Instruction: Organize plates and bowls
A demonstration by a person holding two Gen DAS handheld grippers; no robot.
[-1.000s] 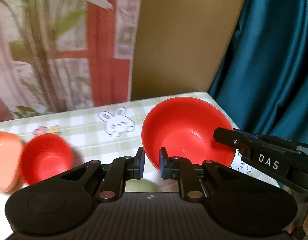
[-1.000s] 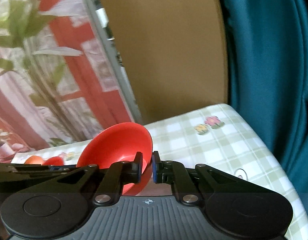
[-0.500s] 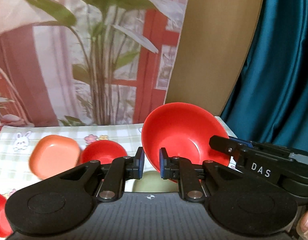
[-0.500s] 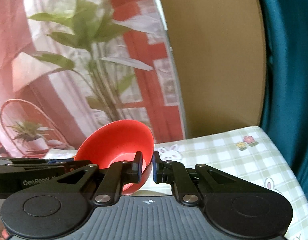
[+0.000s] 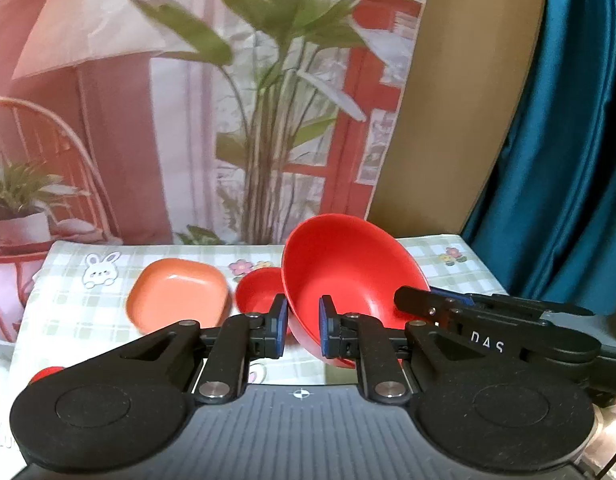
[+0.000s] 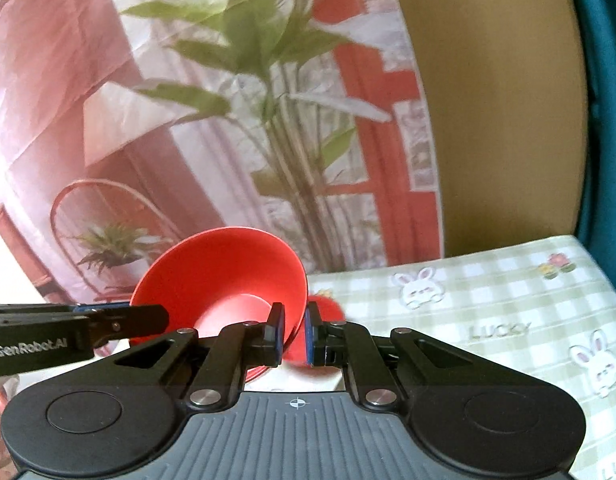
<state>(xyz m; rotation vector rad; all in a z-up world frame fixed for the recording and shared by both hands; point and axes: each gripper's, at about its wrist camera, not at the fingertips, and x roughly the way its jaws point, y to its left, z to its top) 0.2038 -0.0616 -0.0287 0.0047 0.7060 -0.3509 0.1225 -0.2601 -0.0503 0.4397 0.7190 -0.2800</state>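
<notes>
While held tilted above the checked tablecloth [image 5: 68, 312], large red bowl [image 5: 347, 276] pinched at opposite rim edges by left gripper [image 5: 303, 328] and right gripper [image 6: 294, 334], both clamped tight on thin wall. Below, possibly directly underneath, small red bowl [image 5: 258, 292] beside orange square plate [image 5: 178, 296]. Risks: rim slipping from narrow pads, bowl dropping; uneven pull between hands twisting it loose; knocking small bowl when lowering.

Left wrist: you look down along the fingers, close on the bowl [image 5: 347, 280], table [image 5: 68, 300] beyond.
Right wrist: same slant, from the bowl's other side.
Shared: bowl, table, backdrop [image 6: 228, 120].
</notes>
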